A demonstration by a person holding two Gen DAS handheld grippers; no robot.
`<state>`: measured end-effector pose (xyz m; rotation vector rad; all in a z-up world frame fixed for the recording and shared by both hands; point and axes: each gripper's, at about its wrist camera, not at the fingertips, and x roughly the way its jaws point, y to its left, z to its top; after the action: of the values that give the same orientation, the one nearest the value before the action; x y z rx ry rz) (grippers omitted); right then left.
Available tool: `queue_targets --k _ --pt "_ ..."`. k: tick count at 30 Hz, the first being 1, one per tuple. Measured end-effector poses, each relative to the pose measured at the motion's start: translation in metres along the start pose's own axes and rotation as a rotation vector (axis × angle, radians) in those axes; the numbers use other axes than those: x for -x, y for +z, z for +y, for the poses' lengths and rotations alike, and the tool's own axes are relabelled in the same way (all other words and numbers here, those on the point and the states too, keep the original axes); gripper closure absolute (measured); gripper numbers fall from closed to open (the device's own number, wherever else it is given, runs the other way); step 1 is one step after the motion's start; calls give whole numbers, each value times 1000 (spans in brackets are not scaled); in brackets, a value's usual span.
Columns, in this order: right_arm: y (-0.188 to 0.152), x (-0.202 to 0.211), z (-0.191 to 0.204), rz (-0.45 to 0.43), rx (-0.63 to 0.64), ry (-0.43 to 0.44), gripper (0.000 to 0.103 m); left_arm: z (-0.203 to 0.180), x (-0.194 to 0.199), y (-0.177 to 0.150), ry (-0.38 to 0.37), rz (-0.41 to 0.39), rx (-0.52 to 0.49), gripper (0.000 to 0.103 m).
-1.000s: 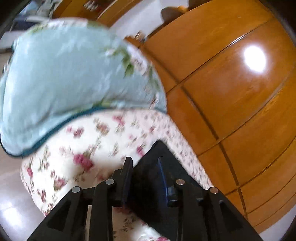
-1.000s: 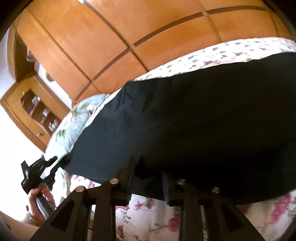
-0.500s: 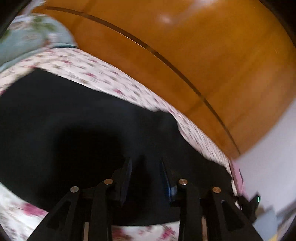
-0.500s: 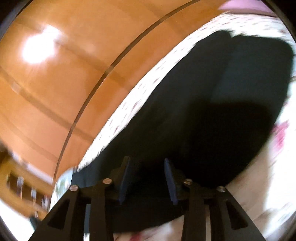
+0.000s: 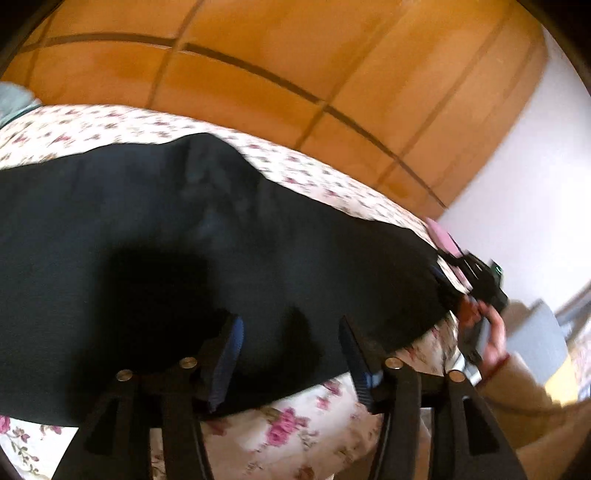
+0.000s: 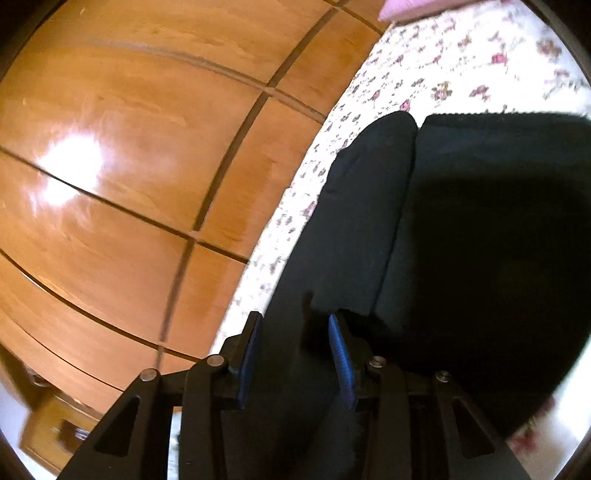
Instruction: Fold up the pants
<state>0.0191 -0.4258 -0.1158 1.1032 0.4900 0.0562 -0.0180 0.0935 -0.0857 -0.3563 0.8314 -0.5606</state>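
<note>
The black pants (image 5: 155, 236) are spread flat on a bed covered by a floral sheet (image 5: 295, 432), with a wooden panelled wardrobe (image 5: 258, 74) standing along the bed's far side. In the left wrist view the fabric is seen to fill most of the sheet, its near edge lying just in front of the left gripper (image 5: 291, 354). The jaws of that gripper are opening and already stand wide; the pants' edge lies between the blue pads (image 5: 231, 354), but it is not pressed by them. At the right edge of this view the right gripper (image 5: 476, 280) is seen at the pants' right end, carried by a hand (image 5: 487, 332) in a tan sleeve (image 5: 524, 387).

In the right wrist view the pants (image 6: 480, 240) are shown doubled, an upper layer lying over a lower one, with a fold line running away from the camera. The right gripper (image 6: 295, 354) is held partly open over the near left part of the fabric. Dark cloth is seen between its pads (image 6: 341, 362); whether the cloth is pinched cannot be told. A pink pillow (image 6: 413, 7) lies at the far end of the bed.
</note>
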Motion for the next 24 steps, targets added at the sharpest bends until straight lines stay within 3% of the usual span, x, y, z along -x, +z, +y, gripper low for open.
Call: queue_targets --k 5,9,10,11,12,15,18,22,23,24 --pt "11 1 -5 2 18 -21 78 -23 -18 -6 8 82 -133 42" --pt "16 -2 -10 2 -24 1 81 -42 -36 -7 72 95 -273 43" --pt "15 1 -9 8 -24 4 86 -44 -39 -8 77 102 -294 43" --pt "15 1 -9 11 -20 15 99 -46 -41 -9 94 110 -317 43" --pt "14 3 -8 9 -14 31 101 -47 -42 -9 110 115 -339 49" --pt "14 15 -2 -39 13 51 102 -53 -51 -10 131 118 -375 69" --pt "14 29 0 -64 20 42 102 -53 -52 -9 131 110 -379 79" --pt "11 36 -5 -2 13 -45 95 -47 -50 -6 111 104 -328 87" --pt "10 37 -8 17 7 -60 83 -47 -50 -6 110 102 -323 90" --pt "9 36 -12 33 -5 -85 77 -47 -49 -5 106 98 -319 91"
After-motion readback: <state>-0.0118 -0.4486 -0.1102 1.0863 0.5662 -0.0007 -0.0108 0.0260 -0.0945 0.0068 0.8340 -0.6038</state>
